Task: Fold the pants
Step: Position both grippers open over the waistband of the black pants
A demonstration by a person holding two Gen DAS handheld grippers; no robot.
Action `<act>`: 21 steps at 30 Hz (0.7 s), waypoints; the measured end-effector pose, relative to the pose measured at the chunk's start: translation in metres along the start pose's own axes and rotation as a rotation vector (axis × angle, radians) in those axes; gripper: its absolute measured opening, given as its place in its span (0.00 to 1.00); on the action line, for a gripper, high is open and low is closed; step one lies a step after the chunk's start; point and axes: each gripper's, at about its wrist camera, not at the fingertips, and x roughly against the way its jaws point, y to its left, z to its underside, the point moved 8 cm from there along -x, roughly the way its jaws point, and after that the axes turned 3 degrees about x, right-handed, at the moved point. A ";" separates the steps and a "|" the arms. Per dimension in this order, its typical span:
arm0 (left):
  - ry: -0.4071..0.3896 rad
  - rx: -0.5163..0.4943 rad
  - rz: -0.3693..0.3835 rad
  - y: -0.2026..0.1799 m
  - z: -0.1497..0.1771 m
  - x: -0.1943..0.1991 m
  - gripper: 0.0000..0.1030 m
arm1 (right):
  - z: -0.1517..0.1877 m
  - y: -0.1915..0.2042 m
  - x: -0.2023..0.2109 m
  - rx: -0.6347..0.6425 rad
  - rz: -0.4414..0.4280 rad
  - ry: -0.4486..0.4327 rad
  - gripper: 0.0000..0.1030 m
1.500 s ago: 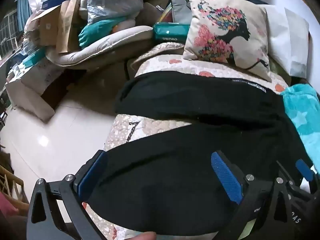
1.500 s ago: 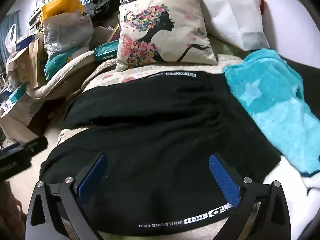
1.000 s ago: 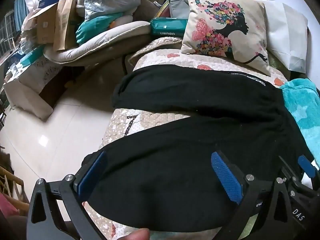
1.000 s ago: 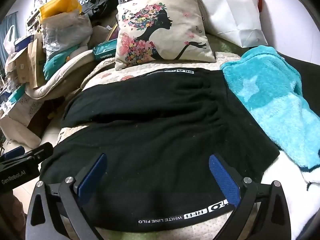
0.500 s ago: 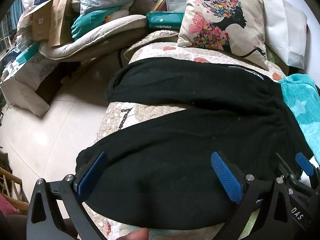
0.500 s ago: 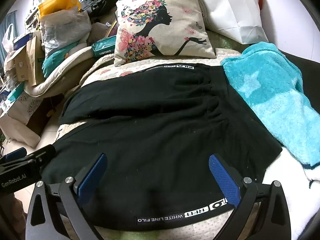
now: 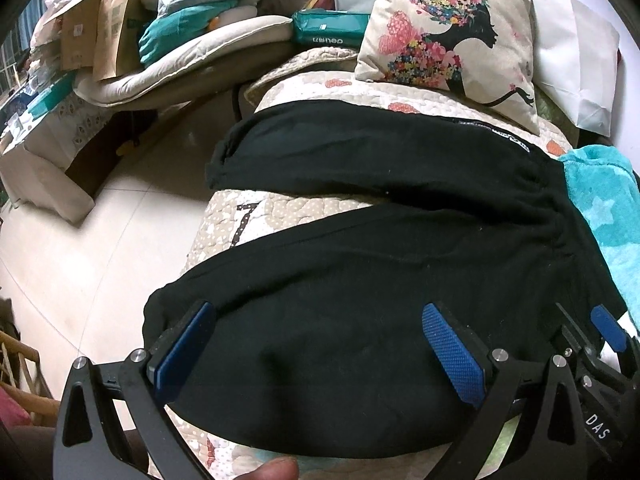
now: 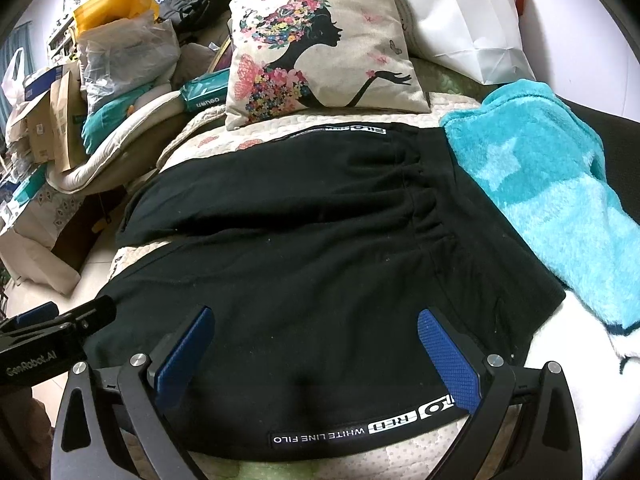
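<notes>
Fingers of the left gripper (image 7: pixel 318 354) and right gripper (image 8: pixel 316 354) are spread wide and released, grasping nothing, each hovering low in its frame over the black pants (image 8: pixel 300 248). The pants lie spread across the quilted bed (image 7: pixel 256 216), legs reaching toward frame left and waistband at right. A turquoise blanket (image 8: pixel 548 196) lies just beside the waistband at right; a floral cushion (image 8: pixel 316 52) stands at upper centre.
</notes>
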 end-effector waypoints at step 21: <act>0.030 -0.006 0.005 0.002 0.006 -0.011 1.00 | 0.001 -0.004 -0.002 -0.009 0.006 0.009 1.00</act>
